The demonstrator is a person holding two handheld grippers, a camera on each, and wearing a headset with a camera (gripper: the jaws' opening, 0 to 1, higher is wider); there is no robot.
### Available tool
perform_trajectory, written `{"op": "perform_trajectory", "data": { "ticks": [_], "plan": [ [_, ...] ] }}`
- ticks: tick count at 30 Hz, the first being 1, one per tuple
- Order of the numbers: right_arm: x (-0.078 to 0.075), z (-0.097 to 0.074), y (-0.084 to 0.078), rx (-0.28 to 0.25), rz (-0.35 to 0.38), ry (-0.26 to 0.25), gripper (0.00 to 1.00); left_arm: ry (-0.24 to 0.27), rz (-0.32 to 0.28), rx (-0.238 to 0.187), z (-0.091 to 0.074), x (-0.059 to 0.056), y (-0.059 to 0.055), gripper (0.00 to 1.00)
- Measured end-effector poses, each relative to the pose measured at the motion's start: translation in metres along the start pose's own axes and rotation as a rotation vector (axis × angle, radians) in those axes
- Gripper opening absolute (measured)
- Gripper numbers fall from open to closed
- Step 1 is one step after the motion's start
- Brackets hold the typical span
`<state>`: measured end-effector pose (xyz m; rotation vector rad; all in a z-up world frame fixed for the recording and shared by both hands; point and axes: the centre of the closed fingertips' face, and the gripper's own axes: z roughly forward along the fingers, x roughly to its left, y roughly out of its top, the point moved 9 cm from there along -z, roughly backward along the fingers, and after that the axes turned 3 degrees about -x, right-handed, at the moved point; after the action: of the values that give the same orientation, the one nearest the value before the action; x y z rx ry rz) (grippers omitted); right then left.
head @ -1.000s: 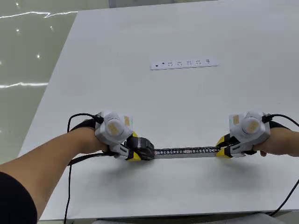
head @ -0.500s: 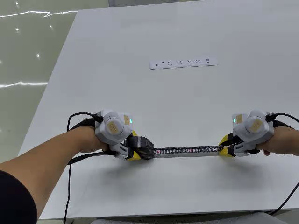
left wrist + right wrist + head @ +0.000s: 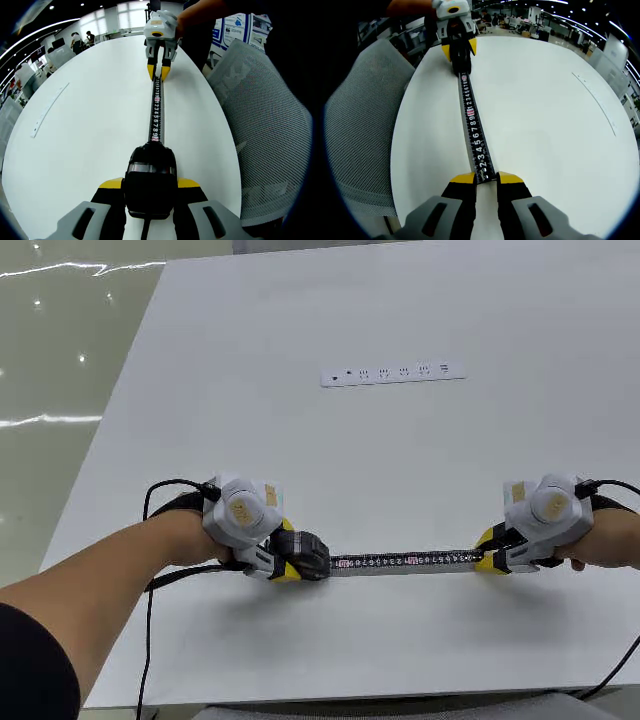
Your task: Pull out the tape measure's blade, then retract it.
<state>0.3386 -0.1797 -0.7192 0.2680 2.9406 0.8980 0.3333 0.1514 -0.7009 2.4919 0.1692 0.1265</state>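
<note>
A black tape measure case [image 3: 307,555] rests on the white table near its front edge, and my left gripper [image 3: 284,556] is shut on it; the case [image 3: 150,180] sits between the yellow-tipped jaws. The blade [image 3: 405,561] runs out to the right, flat along the table, its numbers showing [image 3: 474,135]. My right gripper [image 3: 488,552] is shut on the blade's end [image 3: 485,176]. In the left gripper view the right gripper [image 3: 159,70] holds the far end of the blade [image 3: 155,107]. In the right gripper view the left gripper [image 3: 458,52] holds the case at the far end.
A white power strip [image 3: 392,374] lies flat at mid table, well beyond the grippers. The table's front edge [image 3: 350,702] runs just below them. Black cables trail from both grippers. A grey mesh chair [image 3: 265,130] stands at the table's near side.
My right gripper has moved further right with the blade's end, so more blade is drawn out. The left gripper and the case have stayed put.
</note>
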Motion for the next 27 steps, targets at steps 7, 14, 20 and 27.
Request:
{"op": "perform_trajectory", "data": {
  "ticks": [7,14,20,27],
  "plan": [
    [-0.0018,-0.0015,-0.0034,0.004,0.002,-0.002,0.11,-0.001,0.0,0.001,-0.0003,-0.0002,0.0004,0.33],
    [-0.0024,-0.0021,-0.0046,0.004,-0.001,-0.005,0.11,0.0,0.0,0.001,-0.0003,0.0,0.0005,0.33],
    [-0.0031,-0.0048,-0.0081,0.007,0.002,-0.01,0.11,0.001,-0.002,-0.001,-0.0003,0.0004,0.0004,0.33],
    [-0.0043,-0.0054,-0.0094,0.01,0.001,-0.011,0.11,0.001,-0.003,-0.002,-0.0003,0.0001,0.0004,0.33]
  ]
}}
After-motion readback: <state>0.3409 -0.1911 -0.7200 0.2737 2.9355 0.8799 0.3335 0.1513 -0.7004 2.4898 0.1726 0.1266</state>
